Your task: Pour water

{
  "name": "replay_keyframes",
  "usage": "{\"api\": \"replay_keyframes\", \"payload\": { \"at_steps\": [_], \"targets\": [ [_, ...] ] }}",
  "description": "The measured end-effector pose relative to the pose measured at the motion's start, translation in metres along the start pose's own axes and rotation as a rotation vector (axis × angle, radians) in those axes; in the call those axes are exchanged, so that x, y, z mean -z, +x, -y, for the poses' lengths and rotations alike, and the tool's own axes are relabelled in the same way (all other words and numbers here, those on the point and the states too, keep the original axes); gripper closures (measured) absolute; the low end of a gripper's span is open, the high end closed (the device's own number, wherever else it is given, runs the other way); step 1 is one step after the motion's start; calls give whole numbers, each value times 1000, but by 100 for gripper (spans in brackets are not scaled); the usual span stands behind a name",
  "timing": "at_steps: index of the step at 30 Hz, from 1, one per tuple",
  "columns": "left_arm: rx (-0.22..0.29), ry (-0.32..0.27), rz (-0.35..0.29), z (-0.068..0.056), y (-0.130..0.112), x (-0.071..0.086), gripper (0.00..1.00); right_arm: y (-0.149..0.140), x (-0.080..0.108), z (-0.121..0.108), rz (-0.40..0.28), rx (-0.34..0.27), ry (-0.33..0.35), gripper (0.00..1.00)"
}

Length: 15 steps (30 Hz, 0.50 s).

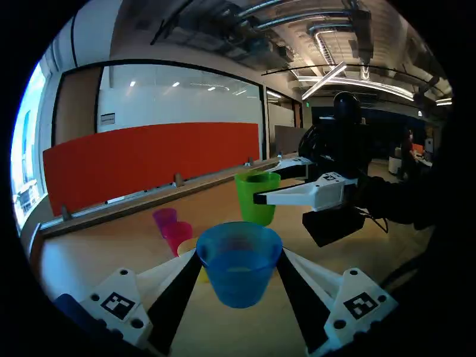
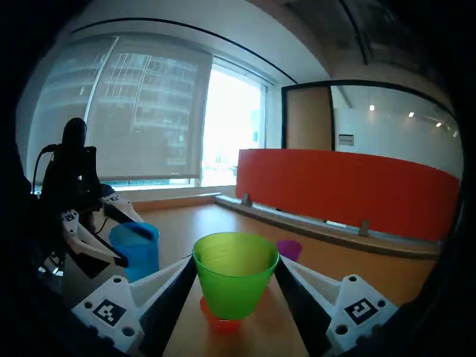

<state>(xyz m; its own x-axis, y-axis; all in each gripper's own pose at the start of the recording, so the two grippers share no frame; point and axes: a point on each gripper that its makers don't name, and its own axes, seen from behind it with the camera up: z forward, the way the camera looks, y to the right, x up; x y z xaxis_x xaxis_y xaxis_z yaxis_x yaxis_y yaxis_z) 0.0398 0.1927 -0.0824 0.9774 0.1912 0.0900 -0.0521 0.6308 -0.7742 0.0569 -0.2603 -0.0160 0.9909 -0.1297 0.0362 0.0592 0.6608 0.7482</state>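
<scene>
Blue cup, upright and clamped in my left claw, hangs over the table, with the green cup pinched upright in my right claw just beyond it at one o'clock.

Open-plan office; long wooden surface under the left hand-held gripper, an orange-red divider panel along its far edge; glass-walled room beyond that; exposed ducts and strip lights overhead; ahead-left of the right hand-held gripper, tall windows with roller blinds; high-rise blocks outside.
</scene>
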Motion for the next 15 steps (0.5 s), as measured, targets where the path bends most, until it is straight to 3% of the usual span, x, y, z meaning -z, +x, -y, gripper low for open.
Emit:
{"api": "replay_keyframes", "payload": {
  "at_steps": [15],
  "targets": [
    [-91, 21, -4, 8, 12, -9, 15, -15, 5, 21, 28, -20, 54, 8]
  ]
}}
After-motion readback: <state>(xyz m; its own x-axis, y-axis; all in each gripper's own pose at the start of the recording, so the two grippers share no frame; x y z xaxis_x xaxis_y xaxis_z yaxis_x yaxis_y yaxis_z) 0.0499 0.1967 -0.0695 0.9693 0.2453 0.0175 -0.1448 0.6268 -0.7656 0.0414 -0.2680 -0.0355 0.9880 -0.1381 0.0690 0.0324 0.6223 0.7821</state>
